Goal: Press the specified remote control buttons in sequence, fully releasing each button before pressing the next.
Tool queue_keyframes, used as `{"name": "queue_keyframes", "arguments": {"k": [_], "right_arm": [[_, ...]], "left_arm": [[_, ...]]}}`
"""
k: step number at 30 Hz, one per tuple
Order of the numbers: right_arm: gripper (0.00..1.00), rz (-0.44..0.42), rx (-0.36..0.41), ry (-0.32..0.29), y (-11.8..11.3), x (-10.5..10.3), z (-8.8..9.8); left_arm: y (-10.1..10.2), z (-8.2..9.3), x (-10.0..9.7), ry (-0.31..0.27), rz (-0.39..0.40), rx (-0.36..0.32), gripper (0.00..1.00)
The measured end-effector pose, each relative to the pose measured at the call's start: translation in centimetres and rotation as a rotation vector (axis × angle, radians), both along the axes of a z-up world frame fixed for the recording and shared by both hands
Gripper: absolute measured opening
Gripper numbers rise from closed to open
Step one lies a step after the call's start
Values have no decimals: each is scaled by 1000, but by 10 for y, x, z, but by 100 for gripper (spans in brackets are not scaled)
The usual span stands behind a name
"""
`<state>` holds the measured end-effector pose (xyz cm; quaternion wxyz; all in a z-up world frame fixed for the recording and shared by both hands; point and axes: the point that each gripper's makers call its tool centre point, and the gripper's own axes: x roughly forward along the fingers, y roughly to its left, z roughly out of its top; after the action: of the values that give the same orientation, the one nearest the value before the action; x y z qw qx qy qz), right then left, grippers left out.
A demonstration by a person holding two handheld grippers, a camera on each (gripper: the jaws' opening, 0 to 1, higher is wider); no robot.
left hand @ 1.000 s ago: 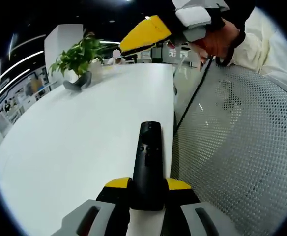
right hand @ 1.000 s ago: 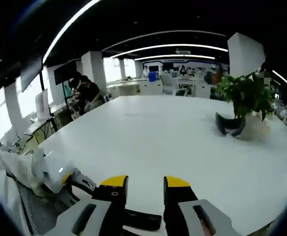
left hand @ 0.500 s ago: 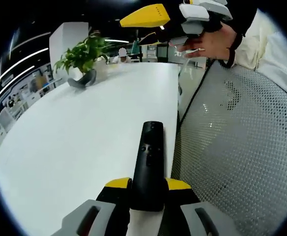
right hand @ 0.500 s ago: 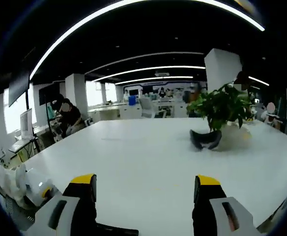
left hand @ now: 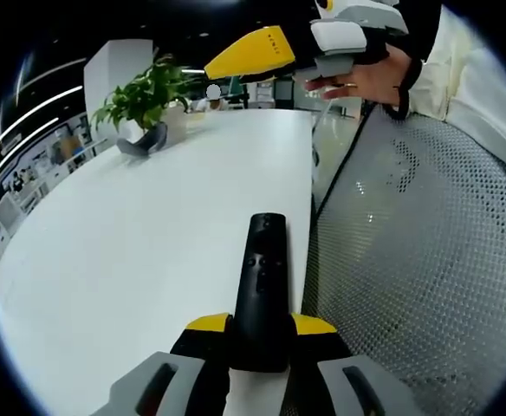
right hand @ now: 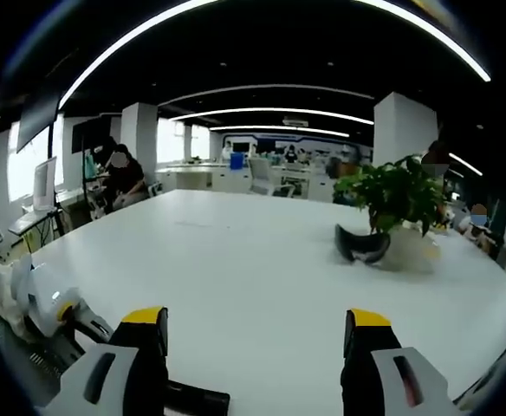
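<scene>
Down low in the left gripper view, the left tongs (left hand: 260, 325) are clamped on the near end of a black remote (left hand: 260, 290), which points away along the edge of the white surface (left hand: 132, 251). Up above, a hand (left hand: 366, 74) holds the right tongs (right hand: 258, 319), their yellow tips spread wide apart. Farther off, a potted plant (right hand: 393, 208) stands on the surface.

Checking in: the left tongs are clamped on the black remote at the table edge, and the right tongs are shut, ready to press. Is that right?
Not quite. The left tongs are clamped on the black remote at the edge of the white table, as the left gripper view shows. But the right tongs are open, jaws wide apart in the right gripper view.
</scene>
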<state>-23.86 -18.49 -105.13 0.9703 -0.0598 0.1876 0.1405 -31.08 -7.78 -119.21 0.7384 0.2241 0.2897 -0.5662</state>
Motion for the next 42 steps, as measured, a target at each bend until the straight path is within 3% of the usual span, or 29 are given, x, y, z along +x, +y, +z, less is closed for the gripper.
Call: {"name": "queue_keyframes", "arguments": {"k": [7, 13, 25, 30, 42], "right_arm": [[81, -2, 16, -3, -1, 0, 1], [80, 13, 5, -3, 2, -1, 1], [79, 15, 24, -7, 1, -1, 2], [80, 14, 32, -11, 1, 0, 4], [79, 19, 34, 2, 2, 0, 1]], "left_arm": [[4, 0, 4, -49, -37, 37, 24], [16, 1, 13, -6, -2, 52, 24], [15, 0, 28, 18, -40, 111, 24], [17, 1, 43, -39, -81, 165, 24], [17, 0, 80, -82, -117, 235, 24]]}}
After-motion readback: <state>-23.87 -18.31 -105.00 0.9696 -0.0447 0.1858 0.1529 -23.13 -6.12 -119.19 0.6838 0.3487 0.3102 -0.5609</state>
